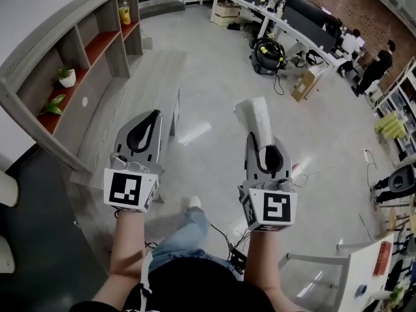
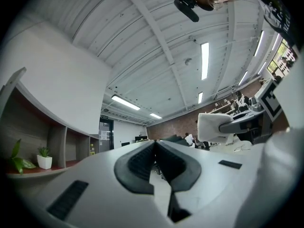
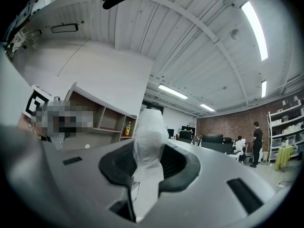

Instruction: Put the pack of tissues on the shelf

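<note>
Out on the open floor (image 1: 195,70), well apart from the shelf (image 1: 88,86), the pack (image 1: 255,117) sits in the right tongs (image 1: 265,149). Their jaws are closed partway on its lower end, and most of the soft white wrapper sticks out past the tips with nothing under it. The left tongs (image 1: 153,114) are closed, pad tips together, with nothing between them.

The hold looks like the weak point. The pack is squashy and pinched at one end only, so a quick swing or a knock against a shelf edge could lever it round or pull it free, and it would land on the floor. Squeezing harder would only crumple it. The shelf compartments are not all bare: a bottle (image 1: 123,10) stands in the far one and two plants (image 1: 66,77) in nearer ones, so a careless reach could tip one over. Cables (image 1: 229,238) lie on the floor by the person's feet and could catch a step on the way across.

No print shows on the pack; the wrapper reads plain white in both views. The bottle's yellow label is too small to read. The cubes (image 1: 130,188) on the tongs carry black-and-white square markers, not letters
</note>
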Demonstrator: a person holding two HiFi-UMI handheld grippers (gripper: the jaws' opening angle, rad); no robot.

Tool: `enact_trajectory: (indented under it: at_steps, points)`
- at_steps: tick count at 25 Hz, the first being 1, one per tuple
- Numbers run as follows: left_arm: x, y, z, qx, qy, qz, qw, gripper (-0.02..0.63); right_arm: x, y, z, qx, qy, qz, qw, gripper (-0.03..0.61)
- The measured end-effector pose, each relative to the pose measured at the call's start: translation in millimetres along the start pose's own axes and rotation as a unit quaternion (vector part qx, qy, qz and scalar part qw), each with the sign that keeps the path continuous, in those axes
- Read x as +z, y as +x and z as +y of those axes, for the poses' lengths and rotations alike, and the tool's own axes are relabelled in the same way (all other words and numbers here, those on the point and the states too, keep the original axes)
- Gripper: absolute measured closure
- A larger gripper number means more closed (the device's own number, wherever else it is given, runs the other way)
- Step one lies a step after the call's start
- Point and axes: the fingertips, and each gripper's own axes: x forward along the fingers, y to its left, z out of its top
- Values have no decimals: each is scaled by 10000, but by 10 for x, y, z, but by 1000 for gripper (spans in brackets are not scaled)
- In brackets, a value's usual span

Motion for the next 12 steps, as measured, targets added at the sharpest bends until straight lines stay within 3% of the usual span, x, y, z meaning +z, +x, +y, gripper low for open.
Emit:
enact_trajectory:
  at_steps: [12]
  points:
    - [-520,1067,213,276,-144,104,9995,603,-340,1117,-562,229,-186,100,9995,463]
